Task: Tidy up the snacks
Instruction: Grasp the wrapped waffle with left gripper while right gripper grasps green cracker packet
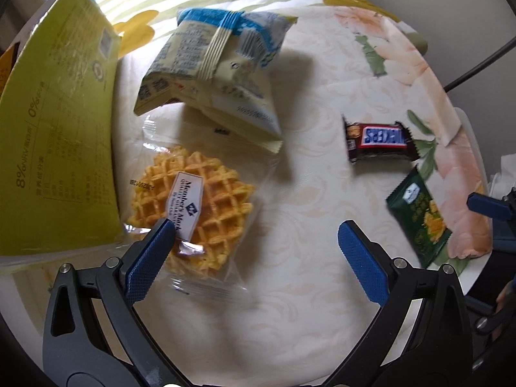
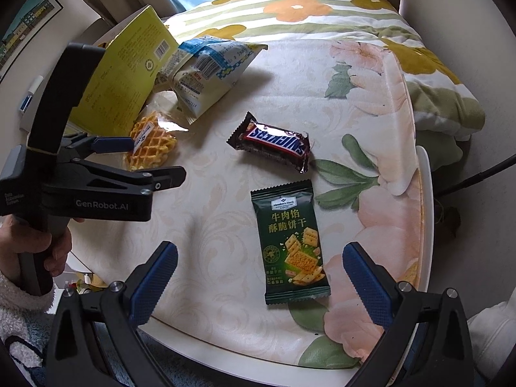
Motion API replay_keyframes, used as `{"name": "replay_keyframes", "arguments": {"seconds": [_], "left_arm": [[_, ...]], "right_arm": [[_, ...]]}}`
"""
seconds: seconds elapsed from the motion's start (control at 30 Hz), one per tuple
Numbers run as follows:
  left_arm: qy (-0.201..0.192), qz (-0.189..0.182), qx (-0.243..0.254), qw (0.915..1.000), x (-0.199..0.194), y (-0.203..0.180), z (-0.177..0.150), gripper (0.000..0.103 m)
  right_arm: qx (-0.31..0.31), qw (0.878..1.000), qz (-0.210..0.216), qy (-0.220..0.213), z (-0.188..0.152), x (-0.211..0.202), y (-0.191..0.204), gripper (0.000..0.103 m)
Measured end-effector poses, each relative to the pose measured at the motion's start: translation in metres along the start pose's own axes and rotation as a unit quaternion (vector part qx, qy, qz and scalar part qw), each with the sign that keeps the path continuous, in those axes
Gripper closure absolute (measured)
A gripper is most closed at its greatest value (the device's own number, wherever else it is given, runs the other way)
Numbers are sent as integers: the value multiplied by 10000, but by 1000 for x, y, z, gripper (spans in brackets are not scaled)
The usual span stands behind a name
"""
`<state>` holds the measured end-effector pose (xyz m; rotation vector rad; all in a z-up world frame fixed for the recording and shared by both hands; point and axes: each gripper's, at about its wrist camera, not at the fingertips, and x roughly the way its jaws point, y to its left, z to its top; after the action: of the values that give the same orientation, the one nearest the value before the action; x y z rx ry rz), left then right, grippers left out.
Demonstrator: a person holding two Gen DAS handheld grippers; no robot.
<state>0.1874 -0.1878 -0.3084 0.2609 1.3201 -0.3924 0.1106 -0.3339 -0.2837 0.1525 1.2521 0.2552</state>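
Starting at the left, a yellow-green box [image 1: 61,135] stands tilted at the table's edge, with a blue-and-cream snack bag [image 1: 216,74] leaning beside it and partly over the clear wrapper of a waffle [image 1: 193,209]. Further right lie a Snickers bar [image 2: 271,143] and then a dark green cracker packet [image 2: 290,242], both flat on the floral tablecloth [image 2: 371,74] and well apart from the waffle pile.

The likeliest trouble, to my eye, sits at the waffle. Its wrapper is slick and loose, and the bag's lower corner rests over its far end; a pinch that catches only film could slide off, or drag the bag and tip the box. The waffle itself looks brittle, so a hard squeeze might crack it.

The left gripper [image 1: 256,237] hangs low over the cloth with its jaws spread wide, holding nothing. Its left blue pad [image 1: 151,258] overlaps the near edge of the waffle in its own view, though I cannot tell whether it touches the wrapper or hovers just above. The other finger stands over bare cloth.

The right gripper [image 2: 259,262] is likewise wide apart and empty, its fingers either side of the green packet's lower half, not touching it as far as I can see. A hand [image 2: 48,248] in a fuzzy sleeve grips the left tool's handle.
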Motion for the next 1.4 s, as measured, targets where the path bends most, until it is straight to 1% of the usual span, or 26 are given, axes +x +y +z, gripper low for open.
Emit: {"name": "replay_keyframes", "arguments": {"seconds": [0.03,0.07,0.1,0.13,0.17,0.2,0.27,0.4,0.5,0.63,0.77,0.9,0.93,1.0,1.1,1.2,1.23,1.3,1.4], "left_arm": [[0,34,32,10000,-2,-3,0,3],[-10,205,110,9997,-3,-7,3,3],[-45,461,240,9986,-6,-11,5,3],[-47,618,326,9975,-7,-13,8,3],[11,764,397,9963,-6,-15,11,2],[153,929,452,9945,-3,-16,15,2],[373,1050,469,9927,3,-11,26,2],[766,1257,289,9887,20,-7,42,2],[886,1335,60,9871,29,-3,51,2],[1039,1451,-25,9839,42,-5,63,0],[1163,1336,-127,9841,48,-3,75,0],[1418,867,-334,9855,54,10,80,0],[1471,784,-354,9854,55,11,80,0],[1506,752,-316,9852,55,10,80,0],[1518,640,-298,9859,54,5,79,0],[1442,282,-379,9884,45,5,79,0],[1384,220,-417,9893,40,7,79,0],[1279,240,-441,9905,33,12,78,0],[1303,260,-441,9901,34,20,73,0]], "right_arm": [[-3,10000,-3,-12,0,-1,0,1],[-5,10000,-2,-25,0,-1,1,1],[-5,10000,1,-36,0,-2,1,1],[-3,10000,2,-51,0,-2,0,1],[2,10000,6,-66,0,-3,0,1],[10,10000,13,-75,0,-3,0,1],[26,10000,25,-88,0,-2,-1,1],[56,9999,51,-103,0,-1,-1,1],[93,9999,62,-113,0,-1,-2,1],[136,9998,60,-107,0,0,-4,1],[195,9997,64,-115,2,2,-8,1],[217,9997,81,-117,3,4,-10,1],[218,9997,84,-118,3,4,-10,1],[218,9996,95,-119,3,4,-10,1],[208,9997,102,-128,2,4,-11,1],[164,9998,67,-110,2,4,-12,1],[150,9998,54,-102,1,4,-12,1],[121,9999,36,-91,0,4,-12,1],[42,10000,17,-61,-1,8,-13,1]]}}
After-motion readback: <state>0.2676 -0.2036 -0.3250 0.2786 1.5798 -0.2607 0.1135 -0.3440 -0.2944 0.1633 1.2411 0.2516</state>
